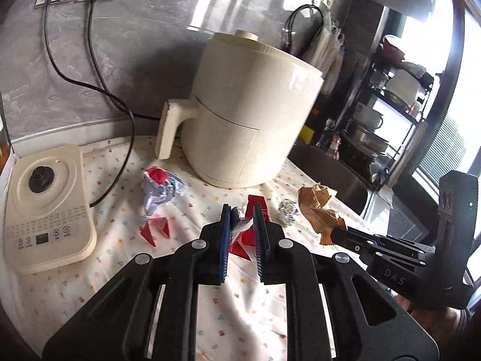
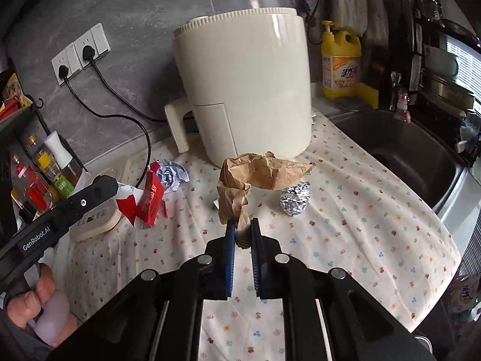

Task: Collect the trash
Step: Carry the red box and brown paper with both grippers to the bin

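Observation:
My left gripper (image 1: pixel 242 210) is shut on a red and white wrapper (image 1: pixel 240 240) and holds it just above the flowered cloth; it also shows in the right wrist view (image 2: pixel 148 201). My right gripper (image 2: pixel 243 224) is shut on a crumpled brown paper bag (image 2: pixel 261 174), which hangs lifted off the cloth; the bag also shows in the left wrist view (image 1: pixel 318 207). A foil ball (image 2: pixel 294 198) lies right of the bag. A crumpled white and red paper wad (image 1: pixel 160 188) and a small red scrap (image 1: pixel 156 228) lie on the cloth at the left.
A cream air fryer (image 1: pixel 249 114) stands at the back of the cloth (image 2: pixel 360 225). A cream kettle base (image 1: pixel 45 210) sits at the left with its cord. A sink (image 2: pixel 399 156) lies to the right, a yellow detergent bottle (image 2: pixel 341 63) behind it. Oil bottles (image 2: pixel 45 174) stand far left.

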`<move>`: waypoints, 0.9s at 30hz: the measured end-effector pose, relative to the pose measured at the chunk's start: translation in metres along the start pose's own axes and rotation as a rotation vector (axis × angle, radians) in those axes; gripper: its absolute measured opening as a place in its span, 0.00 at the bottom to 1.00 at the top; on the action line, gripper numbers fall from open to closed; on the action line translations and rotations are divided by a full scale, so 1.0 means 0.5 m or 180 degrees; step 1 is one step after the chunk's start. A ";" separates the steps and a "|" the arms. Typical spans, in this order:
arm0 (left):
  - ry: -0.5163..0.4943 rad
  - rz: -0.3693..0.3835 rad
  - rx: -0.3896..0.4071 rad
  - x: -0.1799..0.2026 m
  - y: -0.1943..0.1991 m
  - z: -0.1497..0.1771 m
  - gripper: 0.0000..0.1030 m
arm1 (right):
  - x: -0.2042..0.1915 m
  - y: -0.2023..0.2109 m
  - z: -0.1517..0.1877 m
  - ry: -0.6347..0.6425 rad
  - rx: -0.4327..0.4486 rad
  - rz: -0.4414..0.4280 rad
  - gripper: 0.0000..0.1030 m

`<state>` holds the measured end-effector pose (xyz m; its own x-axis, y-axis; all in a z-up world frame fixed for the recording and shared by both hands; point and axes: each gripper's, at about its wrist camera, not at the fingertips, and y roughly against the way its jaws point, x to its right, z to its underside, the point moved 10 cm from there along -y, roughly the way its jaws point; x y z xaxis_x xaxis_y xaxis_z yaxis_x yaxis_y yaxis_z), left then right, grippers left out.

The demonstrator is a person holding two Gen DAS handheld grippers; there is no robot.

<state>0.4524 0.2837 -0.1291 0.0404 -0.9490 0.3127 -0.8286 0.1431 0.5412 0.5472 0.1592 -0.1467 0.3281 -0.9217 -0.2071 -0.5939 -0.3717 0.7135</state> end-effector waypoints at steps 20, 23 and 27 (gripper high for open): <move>-0.0633 0.1036 -0.0708 0.448 -0.076 0.199 0.15 | 0.395 0.285 0.203 -0.0924 0.0025 0.0912 0.11; -0.0718 0.1141 -0.0841 0.505 -0.079 0.241 0.15 | 0.445 0.323 0.245 -0.1050 -0.0007 0.1034 0.11; -0.0796 0.1232 -0.0991 0.570 -0.087 0.296 0.15 | 0.502 0.359 0.299 -0.1199 -0.0082 0.1163 0.11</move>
<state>0.4174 -0.0345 -0.1791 -0.3995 -0.8430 0.3602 -0.5510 0.5348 0.6406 0.4133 -0.1552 -0.1705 -0.1868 -0.9685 -0.1645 -0.6004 -0.0200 0.7995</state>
